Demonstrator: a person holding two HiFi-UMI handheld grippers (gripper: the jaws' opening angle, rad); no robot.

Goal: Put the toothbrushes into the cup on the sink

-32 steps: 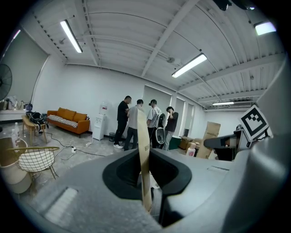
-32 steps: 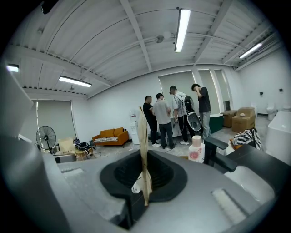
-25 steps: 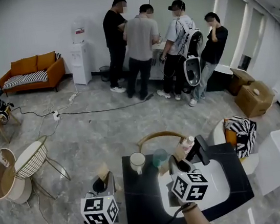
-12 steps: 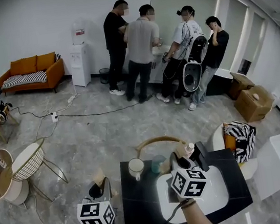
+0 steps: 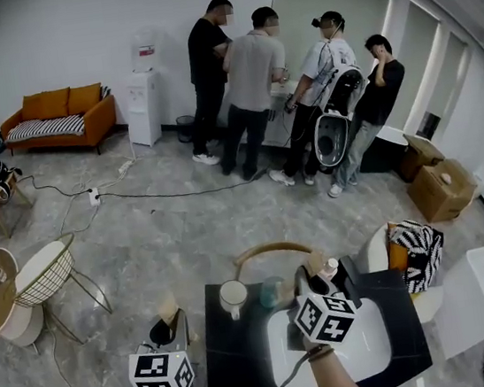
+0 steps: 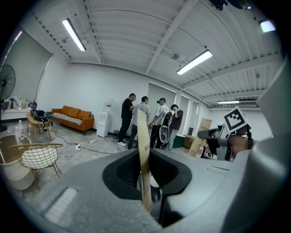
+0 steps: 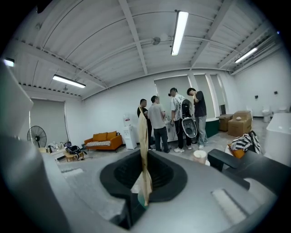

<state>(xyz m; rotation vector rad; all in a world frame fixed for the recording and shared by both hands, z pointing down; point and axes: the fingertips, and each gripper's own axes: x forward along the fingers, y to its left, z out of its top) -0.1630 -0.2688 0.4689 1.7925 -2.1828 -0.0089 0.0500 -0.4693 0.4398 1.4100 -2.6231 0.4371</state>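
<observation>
Tan paper sleeves mark the two toothbrushes. In the head view the left gripper [image 5: 165, 331] carries the left toothbrush [image 5: 168, 309] just off the left edge of the black counter [image 5: 236, 372]. The right gripper [image 5: 312, 282] carries the right toothbrush [image 5: 314, 264] over the back rim of the white sink [image 5: 376, 352], and neither brush is yet in a cup. Two cups stand on the counter, a white cup [image 5: 233, 297] and just beside it a greenish cup [image 5: 272, 293]; I cannot tell which is meant. In the left gripper view the jaws are clamped on the sleeve's lower end, and the strip rises upright, slightly bowed. The right gripper view shows the same pinch near the bottom, with a green bit peeking from the sleeve. Both brushes look light, thin and somewhat flexible, and the paper is probably slippery. A hold low on the handle, as here, seems right, with a gentle release over the cup's rim.
</observation>
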